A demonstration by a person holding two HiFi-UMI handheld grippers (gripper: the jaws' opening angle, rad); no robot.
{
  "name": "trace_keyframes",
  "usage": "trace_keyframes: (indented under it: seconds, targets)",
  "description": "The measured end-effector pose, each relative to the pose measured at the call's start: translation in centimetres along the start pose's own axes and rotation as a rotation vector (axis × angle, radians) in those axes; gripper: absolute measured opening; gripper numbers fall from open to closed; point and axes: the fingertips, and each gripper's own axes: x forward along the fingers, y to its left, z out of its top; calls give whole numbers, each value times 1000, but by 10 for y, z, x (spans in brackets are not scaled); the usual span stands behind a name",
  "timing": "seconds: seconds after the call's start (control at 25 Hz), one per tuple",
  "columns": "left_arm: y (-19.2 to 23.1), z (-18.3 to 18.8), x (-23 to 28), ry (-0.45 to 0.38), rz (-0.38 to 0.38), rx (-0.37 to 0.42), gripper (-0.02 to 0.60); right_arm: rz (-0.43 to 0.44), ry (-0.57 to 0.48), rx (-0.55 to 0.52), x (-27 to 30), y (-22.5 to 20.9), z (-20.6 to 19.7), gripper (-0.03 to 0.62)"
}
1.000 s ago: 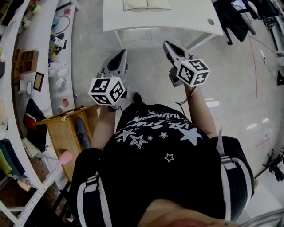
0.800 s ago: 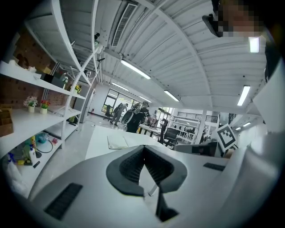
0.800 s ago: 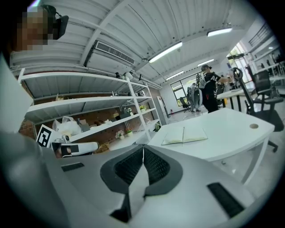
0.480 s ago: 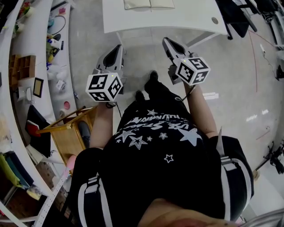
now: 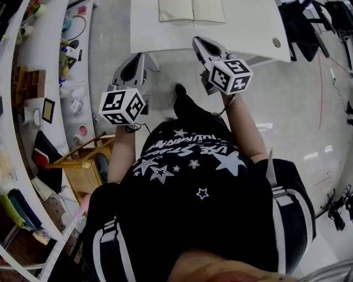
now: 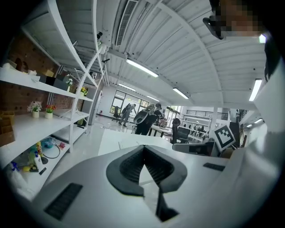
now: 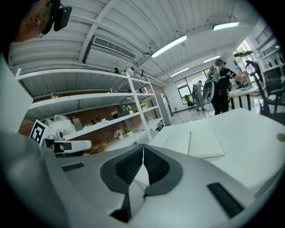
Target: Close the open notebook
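The open notebook (image 5: 192, 11) lies flat with cream pages on the white table (image 5: 242, 33) at the top of the head view; the right gripper view also shows the notebook (image 7: 192, 141), ahead and slightly right of the jaws. My left gripper (image 5: 134, 61) hangs over the floor just short of the table's near left corner, jaws closed together and empty. My right gripper (image 5: 198, 43) reaches over the table's near edge, below the notebook, shut with nothing in it. In the left gripper view the left gripper (image 6: 143, 148) faces the table (image 6: 116, 140).
A long white shelf (image 5: 52, 49) with small items runs down the left. A wooden stool (image 5: 83, 165) stands at my left side. Dark chairs and gear (image 5: 309, 22) sit right of the table. People stand far across the room (image 6: 149, 118).
Both grippers have moved forward toward the table. The notebook shows more fully at the top, and the right gripper now overlaps the table's near edge.
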Motion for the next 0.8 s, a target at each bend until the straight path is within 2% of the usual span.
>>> trace_keyframes:
  seconds: [0.24, 0.44, 0.8]
  targets:
    - [20, 13, 50, 0, 48, 0, 11, 69, 48, 12, 54, -29, 16, 9]
    - [24, 17, 79, 5, 86, 16, 11, 74, 65, -16, 84, -52, 40, 9]
    - [52, 20, 94, 15, 191, 25, 11, 165, 201, -41, 140, -54, 11, 11]
